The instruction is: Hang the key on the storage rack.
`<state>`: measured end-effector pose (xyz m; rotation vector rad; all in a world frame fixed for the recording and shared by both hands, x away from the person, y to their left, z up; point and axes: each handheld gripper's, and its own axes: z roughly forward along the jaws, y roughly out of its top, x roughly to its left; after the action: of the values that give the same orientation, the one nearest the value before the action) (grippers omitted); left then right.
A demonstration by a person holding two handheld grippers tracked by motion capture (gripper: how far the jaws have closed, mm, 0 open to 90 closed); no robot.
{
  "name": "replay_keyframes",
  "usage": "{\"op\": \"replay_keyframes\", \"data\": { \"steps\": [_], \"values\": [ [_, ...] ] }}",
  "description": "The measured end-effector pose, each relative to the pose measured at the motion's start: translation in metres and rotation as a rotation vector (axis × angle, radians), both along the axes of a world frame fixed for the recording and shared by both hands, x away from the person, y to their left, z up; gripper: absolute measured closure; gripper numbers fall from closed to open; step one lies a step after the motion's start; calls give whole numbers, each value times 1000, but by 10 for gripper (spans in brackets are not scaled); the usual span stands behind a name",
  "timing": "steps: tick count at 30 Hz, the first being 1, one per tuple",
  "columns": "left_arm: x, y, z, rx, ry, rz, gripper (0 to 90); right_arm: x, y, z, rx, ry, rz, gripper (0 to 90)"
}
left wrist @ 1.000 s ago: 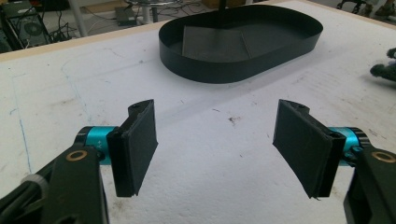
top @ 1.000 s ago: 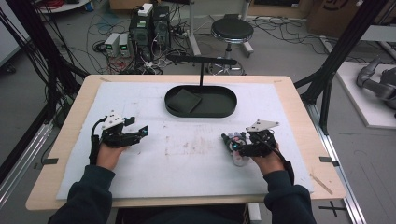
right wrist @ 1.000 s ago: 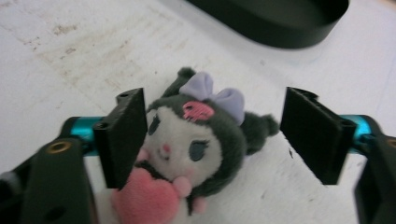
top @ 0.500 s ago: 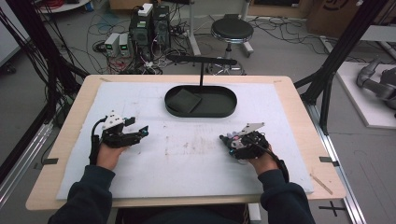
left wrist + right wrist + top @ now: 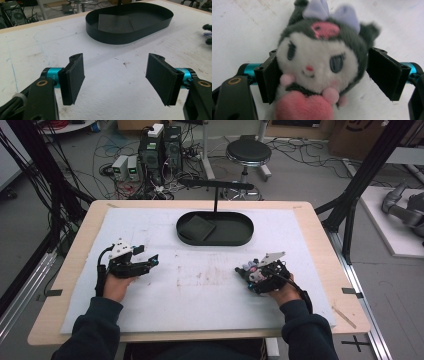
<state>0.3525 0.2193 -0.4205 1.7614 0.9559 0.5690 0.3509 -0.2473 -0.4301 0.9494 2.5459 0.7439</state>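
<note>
A small plush toy (image 5: 319, 65) with a white face, dark ears, a lilac bow and a pink heart lies on the white mat between the jaws of my right gripper (image 5: 322, 75). Those jaws have just been opening. The left pad lies against the plush's side and the right pad stands apart from it. In the high view the plush (image 5: 247, 268) sits at the tips of the right gripper (image 5: 246, 272), right of centre. My left gripper (image 5: 150, 262) rests at the mat's left, open and empty (image 5: 120, 80), pointing toward the black oval tray (image 5: 112, 37).
The black oval tray (image 5: 240, 237) stands at the back centre with a dark square pad (image 5: 197, 227) inside it and a black post with a crossbar (image 5: 216, 185) behind. The white mat (image 5: 200, 290) covers the wooden table. Stool, cables and equipment lie beyond the far edge.
My right hand has shifted a little to the left with the plush at its tips. The left hand has stayed still.
</note>
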Motion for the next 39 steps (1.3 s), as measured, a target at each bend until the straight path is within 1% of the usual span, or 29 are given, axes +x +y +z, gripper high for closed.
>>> {"op": "replay_keyframes", "data": {
  "steps": [1,2,5,7,9,10,12,13,15,16,19,21,22,23,28,29,32,34,39],
  "values": [
    [0,0,0,0,0,0,308,0,0,-1,9,30,-2,242],
    [0,0,0,1,1,-1,308,0,0,0,23,49,6,277],
    [0,1,0,1,-1,2,308,0,0,1,28,49,-46,312],
    [0,1,0,4,-2,3,308,0,-1,5,29,32,-54,327],
    [0,1,0,6,-1,3,308,0,-2,9,52,5,-49,331],
    [0,1,0,9,0,3,308,0,-2,12,78,-4,-47,331],
    [0,1,0,19,4,6,308,1,-4,19,154,-27,-42,332],
    [0,1,0,18,2,3,307,2,-6,22,187,-42,-32,332],
    [-1,1,1,7,-12,1,295,5,-7,28,257,-63,-20,332],
    [-1,1,1,5,-22,2,282,6,-8,32,275,-83,-9,332],
    [-2,2,3,-4,-40,7,242,10,-8,42,292,-144,28,334],
    [-2,3,3,-10,-44,11,234,14,-9,48,311,-156,50,334],
    [-2,3,3,-7,-42,14,234,17,-9,50,322,-155,60,334],
    [-2,3,3,-7,-40,13,234,22,-10,54,339,-138,71,334],
    [-1,3,2,-9,-31,13,234,41,-11,69,370,-112,96,334],
    [-1,3,2,-7,-30,11,234,45,-12,73,384,-109,94,334],
    [0,4,1,-9,-28,13,234,56,-12,86,373,-116,82,334],
    [0,5,1,-10,-28,13,234,63,-12,94,367,-131,75,334],
    [0,5,1,-21,-33,13,234,82,-9,111,370,-166,36,332]
  ]
}}
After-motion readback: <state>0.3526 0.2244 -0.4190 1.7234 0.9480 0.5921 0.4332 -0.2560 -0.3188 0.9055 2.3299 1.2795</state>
